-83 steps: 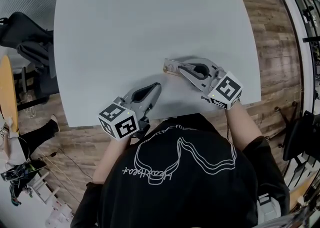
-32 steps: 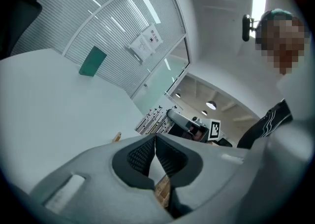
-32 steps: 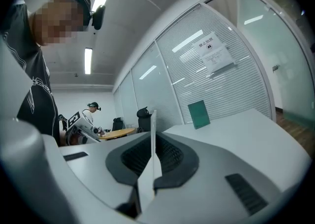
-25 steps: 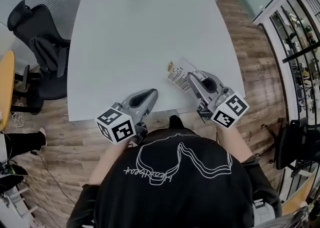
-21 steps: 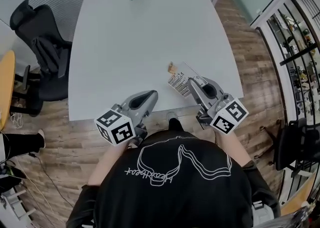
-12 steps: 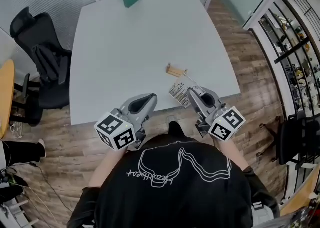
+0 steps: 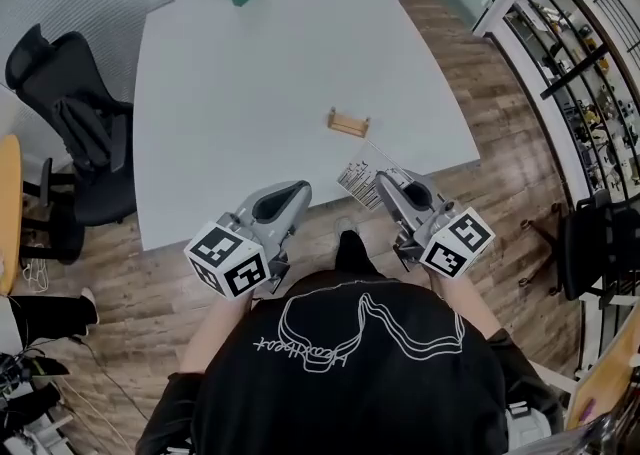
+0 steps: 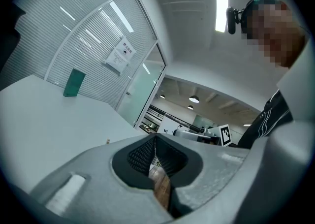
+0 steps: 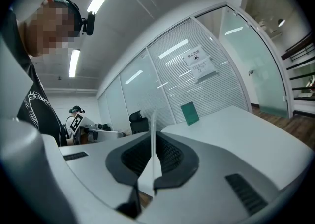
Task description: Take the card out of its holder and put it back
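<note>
My right gripper (image 7: pixel 381 180) pinches the thin white printed card (image 7: pixel 355 174), already out of the small wooden slotted holder (image 7: pixel 348 123) and near it, while my left gripper (image 7: pixel 302 187) is closed and empty, so next I must line the card's edge up with the holder's slot.

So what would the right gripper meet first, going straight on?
Likely nothing soon. The right gripper, jaws shut on the card, aims across the white table, passing just left of the wooden holder; its height is unclear.
</note>
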{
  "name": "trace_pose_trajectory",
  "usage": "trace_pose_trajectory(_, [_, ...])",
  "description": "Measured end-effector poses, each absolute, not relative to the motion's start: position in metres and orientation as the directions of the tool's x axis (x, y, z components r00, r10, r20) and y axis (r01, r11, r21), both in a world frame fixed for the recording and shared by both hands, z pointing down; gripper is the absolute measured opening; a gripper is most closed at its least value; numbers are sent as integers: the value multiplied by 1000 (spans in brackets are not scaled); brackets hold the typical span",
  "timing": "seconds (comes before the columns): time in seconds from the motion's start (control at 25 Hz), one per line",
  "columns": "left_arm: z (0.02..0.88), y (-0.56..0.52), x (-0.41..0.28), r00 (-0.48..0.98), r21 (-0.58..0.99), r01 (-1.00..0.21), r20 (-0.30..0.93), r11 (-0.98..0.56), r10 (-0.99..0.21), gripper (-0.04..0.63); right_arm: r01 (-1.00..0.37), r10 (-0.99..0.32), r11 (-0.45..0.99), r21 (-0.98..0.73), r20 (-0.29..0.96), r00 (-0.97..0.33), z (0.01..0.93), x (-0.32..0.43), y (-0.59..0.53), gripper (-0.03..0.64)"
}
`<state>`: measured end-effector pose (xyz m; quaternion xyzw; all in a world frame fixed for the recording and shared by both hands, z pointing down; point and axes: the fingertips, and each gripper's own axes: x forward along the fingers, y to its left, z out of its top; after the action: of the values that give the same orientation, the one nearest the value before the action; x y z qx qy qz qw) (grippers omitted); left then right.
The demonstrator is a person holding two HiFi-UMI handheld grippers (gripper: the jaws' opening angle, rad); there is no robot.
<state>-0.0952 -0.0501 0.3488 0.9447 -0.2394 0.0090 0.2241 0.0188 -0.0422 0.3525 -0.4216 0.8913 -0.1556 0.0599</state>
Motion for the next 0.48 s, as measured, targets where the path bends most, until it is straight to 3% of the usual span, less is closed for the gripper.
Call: trace_pose_trajectory(0.48, [354,-50,-80,900,444,-429,137,-786,-413,14,-752,-784,570,-331,55,-618,357,33,-44,25])
